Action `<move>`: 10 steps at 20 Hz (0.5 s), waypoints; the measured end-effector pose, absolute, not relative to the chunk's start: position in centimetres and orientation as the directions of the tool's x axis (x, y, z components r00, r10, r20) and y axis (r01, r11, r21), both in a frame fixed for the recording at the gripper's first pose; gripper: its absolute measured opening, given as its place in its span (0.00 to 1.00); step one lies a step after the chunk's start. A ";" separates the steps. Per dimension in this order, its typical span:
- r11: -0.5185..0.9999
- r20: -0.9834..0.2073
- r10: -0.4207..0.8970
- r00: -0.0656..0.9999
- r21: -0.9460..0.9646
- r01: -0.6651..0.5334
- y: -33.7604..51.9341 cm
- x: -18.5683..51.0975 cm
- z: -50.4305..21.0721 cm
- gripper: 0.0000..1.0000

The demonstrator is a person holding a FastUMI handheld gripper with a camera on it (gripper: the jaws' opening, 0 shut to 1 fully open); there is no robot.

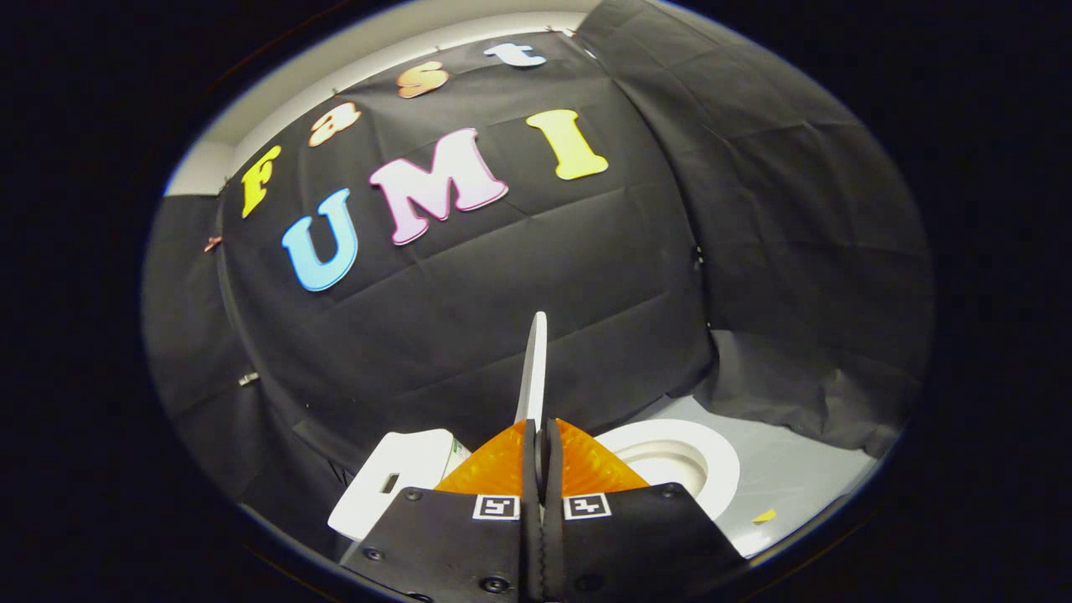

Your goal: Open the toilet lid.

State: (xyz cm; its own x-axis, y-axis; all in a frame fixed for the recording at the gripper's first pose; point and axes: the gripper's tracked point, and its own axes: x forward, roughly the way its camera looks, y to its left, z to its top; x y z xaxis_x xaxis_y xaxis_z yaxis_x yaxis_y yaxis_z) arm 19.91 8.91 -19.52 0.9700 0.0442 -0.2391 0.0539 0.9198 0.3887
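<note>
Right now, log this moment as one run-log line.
gripper: shut on toilet lid | lid: raised on edge, thin side toward camera | bowl: uncovered beside fingers | tank: on other side

Gripper view: fisheye camera riding on the gripper (543, 469), looking forward along the two fingers (531, 469) toward the black cloth booth wall (519, 301). Very close to the raised toilet lid (533, 368), seen edge-on; toilet seat (678, 456) and tank (394, 477) just below, tilted.

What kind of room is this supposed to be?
Probably a mock bathroom in a cloth-walled booth: a white toilet bowl, its tank, and the lid held upright, edge-on, by the hand-held gripper.
</note>
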 end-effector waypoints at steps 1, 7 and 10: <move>0.924 -0.233 0.056 0.971 0.381 0.038 9.9 19.7 -19.0 0.05; 0.971 -0.204 0.083 0.975 0.237 -0.033 16.6 19.1 -16.0 0.05; 0.986 -0.190 0.099 0.977 0.149 -0.071 20.0 18.9 -15.1 0.05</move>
State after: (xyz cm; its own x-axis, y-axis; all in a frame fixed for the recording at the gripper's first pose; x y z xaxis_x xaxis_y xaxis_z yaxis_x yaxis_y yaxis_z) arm 18.92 19.98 -15.07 0.9768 0.0991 -0.1897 -0.0711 0.9862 0.1494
